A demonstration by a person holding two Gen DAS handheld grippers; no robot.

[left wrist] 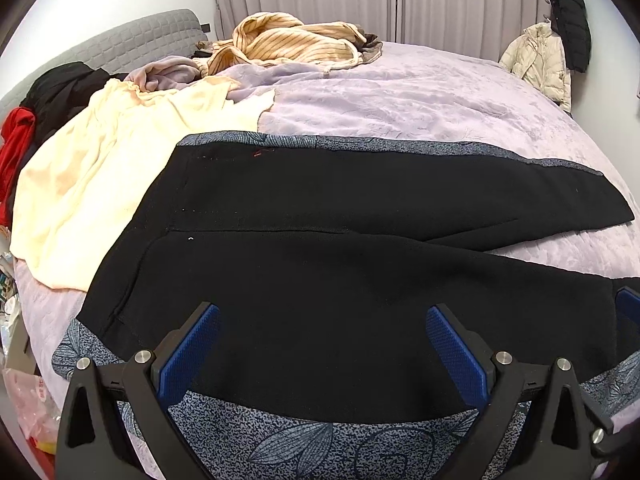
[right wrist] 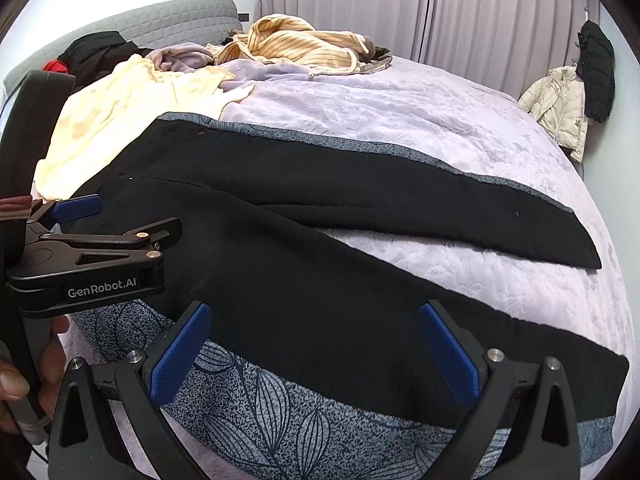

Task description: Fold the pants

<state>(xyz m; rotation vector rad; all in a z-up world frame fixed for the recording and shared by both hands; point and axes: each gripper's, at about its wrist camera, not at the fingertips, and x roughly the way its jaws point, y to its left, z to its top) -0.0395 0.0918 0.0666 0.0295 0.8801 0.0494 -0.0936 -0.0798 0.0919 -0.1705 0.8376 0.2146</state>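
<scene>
Black pants with grey-blue leaf-print side panels (left wrist: 320, 248) lie flat on the lilac bed, waist at the left, both legs spread toward the right. They also show in the right wrist view (right wrist: 360, 216). My left gripper (left wrist: 322, 344) is open, its blue pads over the near leg by the near printed edge. My right gripper (right wrist: 314, 344) is open, over the near leg further to the right. The left gripper also shows side-on in the right wrist view (right wrist: 76, 208), near the waist.
A cream garment (left wrist: 120, 160) lies left of the pants. A striped beige garment (left wrist: 288, 44) and other clothes are piled at the bed's far side by the grey headboard (left wrist: 132, 40). Jackets (left wrist: 544, 60) hang at the right. Lilac bedspread (left wrist: 440, 100) lies beyond the pants.
</scene>
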